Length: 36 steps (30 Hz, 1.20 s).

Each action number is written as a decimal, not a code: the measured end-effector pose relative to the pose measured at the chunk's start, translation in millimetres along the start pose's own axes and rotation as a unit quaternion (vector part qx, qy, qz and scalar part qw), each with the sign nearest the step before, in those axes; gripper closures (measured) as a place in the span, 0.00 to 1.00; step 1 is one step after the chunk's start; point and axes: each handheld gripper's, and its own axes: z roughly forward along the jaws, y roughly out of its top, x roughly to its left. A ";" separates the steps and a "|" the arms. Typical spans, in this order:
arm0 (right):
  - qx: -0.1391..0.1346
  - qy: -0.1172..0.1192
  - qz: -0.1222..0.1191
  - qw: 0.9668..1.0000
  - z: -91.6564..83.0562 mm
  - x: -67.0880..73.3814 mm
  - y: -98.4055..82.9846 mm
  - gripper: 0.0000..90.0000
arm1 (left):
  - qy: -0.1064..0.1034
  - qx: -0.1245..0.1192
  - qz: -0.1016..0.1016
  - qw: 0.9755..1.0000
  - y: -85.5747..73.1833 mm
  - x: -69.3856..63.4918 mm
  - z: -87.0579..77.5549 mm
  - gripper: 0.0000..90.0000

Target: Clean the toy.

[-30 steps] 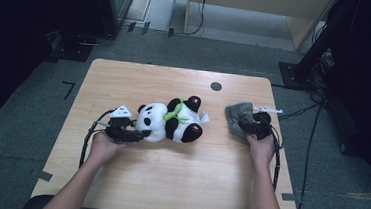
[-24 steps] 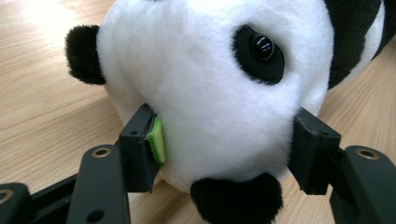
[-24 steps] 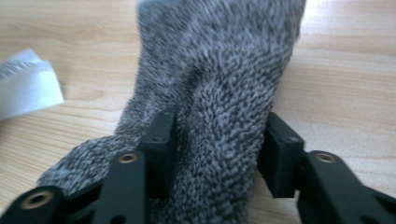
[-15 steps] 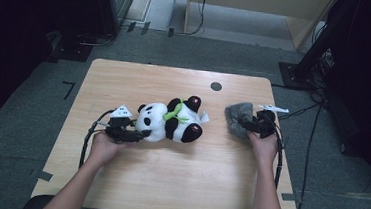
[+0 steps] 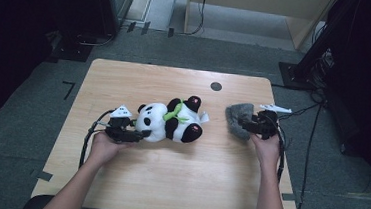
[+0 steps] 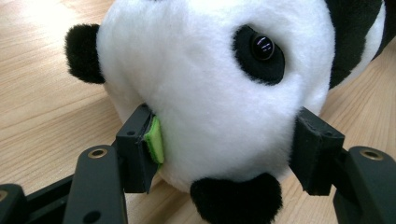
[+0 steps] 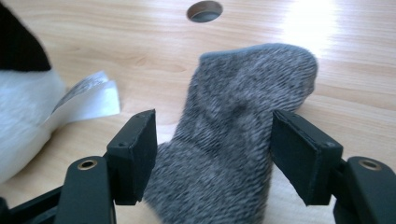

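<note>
- We hold the black-and-white plush panda toy (image 5: 169,122) by its head with our left gripper (image 5: 138,135). The panda lies on its side near the middle of the light wooden tabletop (image 5: 167,183), and the jaws stand half apart with the pads pressed into the white fur on either side of the head (image 6: 210,93).
- Our right gripper (image 5: 244,123) sits over the grey knitted sock (image 5: 237,118), which lies on the tabletop toward the right edge. Its jaws have just been opening; the sock (image 7: 238,130) lies between them, and a gap shows on at least one side, so we judge it released rather than gripped.
- We judge the step in hand to be letting go of the sock while steadying the panda. The next move likely calls for a fresh grip on the sock, or lifting the right gripper clear of it.
- A white fabric tag (image 7: 88,100) on the panda lies between toy and sock, just beside the right gripper's jaw, and could snag.
- A small round hole (image 5: 216,86) sits near the far edge of the tabletop, well apart from both things.
- Cables trail from both grippers toward the near edge.
</note>
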 end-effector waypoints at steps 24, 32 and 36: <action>-0.021 0.083 -0.059 0.995 -23.4 67.7 -6.8 0.38 | 0.000 0.000 -0.002 1.000 -0.2 -0.2 -0.2 0.37; -0.018 0.106 -0.073 0.992 -22.5 85.7 -4.1 0.38 | -0.001 -0.001 -0.004 1.000 -0.2 0.4 -0.1 0.37; -0.019 0.118 -0.089 0.989 -23.7 100.0 -1.8 0.38 | -0.001 -0.001 -0.004 1.000 -0.3 0.6 0.0 0.37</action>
